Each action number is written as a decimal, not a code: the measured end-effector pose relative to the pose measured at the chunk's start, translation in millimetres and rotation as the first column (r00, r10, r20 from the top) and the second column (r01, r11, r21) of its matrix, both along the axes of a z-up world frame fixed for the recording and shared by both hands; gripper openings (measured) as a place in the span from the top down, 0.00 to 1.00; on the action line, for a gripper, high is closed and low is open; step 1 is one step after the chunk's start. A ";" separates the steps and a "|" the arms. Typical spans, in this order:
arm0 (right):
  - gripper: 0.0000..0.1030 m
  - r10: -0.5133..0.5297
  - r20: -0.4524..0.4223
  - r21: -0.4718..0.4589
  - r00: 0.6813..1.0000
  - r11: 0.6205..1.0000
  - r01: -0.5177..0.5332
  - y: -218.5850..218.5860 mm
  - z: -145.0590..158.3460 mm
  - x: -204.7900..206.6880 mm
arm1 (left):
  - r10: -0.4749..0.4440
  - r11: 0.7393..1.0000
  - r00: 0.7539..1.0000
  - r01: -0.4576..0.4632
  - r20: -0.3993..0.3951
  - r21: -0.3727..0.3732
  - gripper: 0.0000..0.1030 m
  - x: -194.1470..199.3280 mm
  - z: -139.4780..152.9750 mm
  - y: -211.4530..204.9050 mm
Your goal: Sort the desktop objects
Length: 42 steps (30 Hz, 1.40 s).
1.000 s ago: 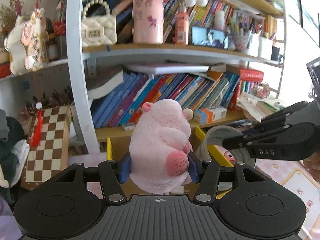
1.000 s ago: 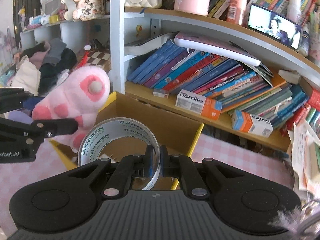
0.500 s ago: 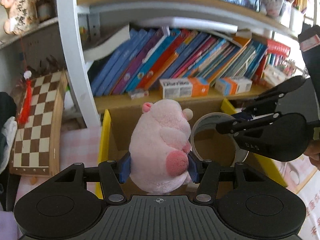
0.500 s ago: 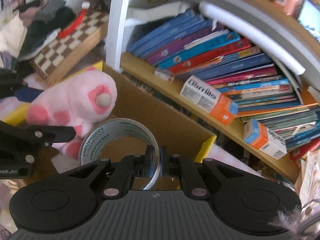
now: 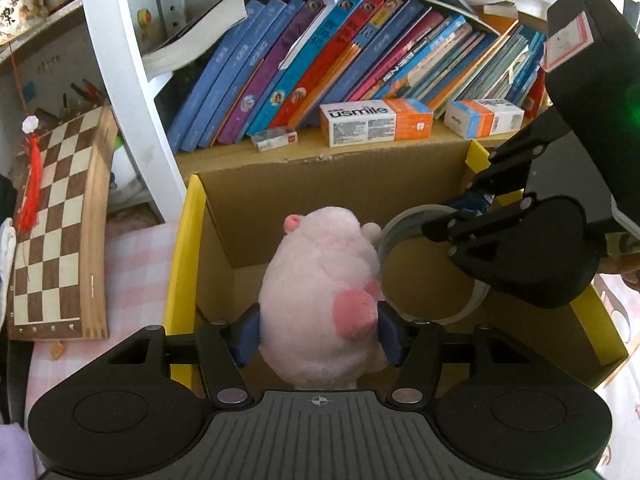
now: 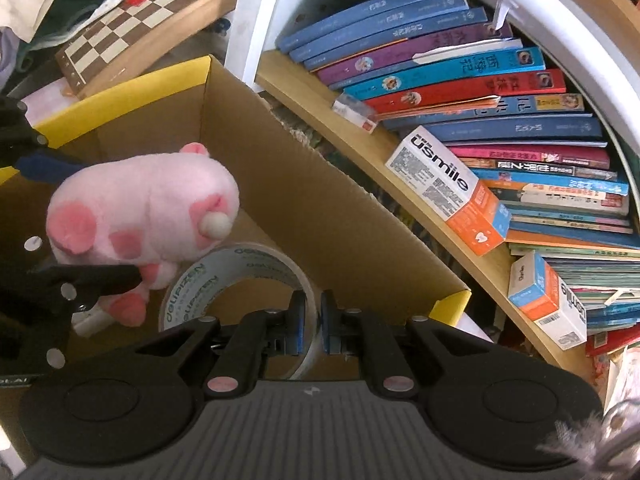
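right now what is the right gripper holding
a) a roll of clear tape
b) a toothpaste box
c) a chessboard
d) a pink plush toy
a: the right gripper has its fingers pinched on the wall of the roll of clear tape, held over the open cardboard box, while the pink plush toy sits between the fingers of the left gripper.

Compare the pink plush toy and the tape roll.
The soft pink plush toy sits between the left tongs, whose jaws have just been opening; the rigid clear tape roll is pinched through its wall by the shut right tongs. Both hang over the open cardboard box.
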State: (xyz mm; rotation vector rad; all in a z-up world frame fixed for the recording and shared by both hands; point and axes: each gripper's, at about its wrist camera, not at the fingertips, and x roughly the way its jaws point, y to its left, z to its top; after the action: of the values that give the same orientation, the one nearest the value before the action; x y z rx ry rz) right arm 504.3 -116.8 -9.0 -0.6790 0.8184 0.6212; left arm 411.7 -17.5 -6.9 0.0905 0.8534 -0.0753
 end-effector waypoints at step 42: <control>0.36 -0.194 0.039 0.413 0.980 0.896 0.161 -68.4 98.0 -105.7 | -0.005 1.000 0.950 0.013 0.311 -0.024 0.05 -123.2 84.8 17.1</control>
State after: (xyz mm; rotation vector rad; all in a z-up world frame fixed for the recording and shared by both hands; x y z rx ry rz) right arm 398.6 -185.3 88.9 -0.2399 0.6398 0.5717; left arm 288.5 -0.5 77.9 0.0797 0.5361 -0.0785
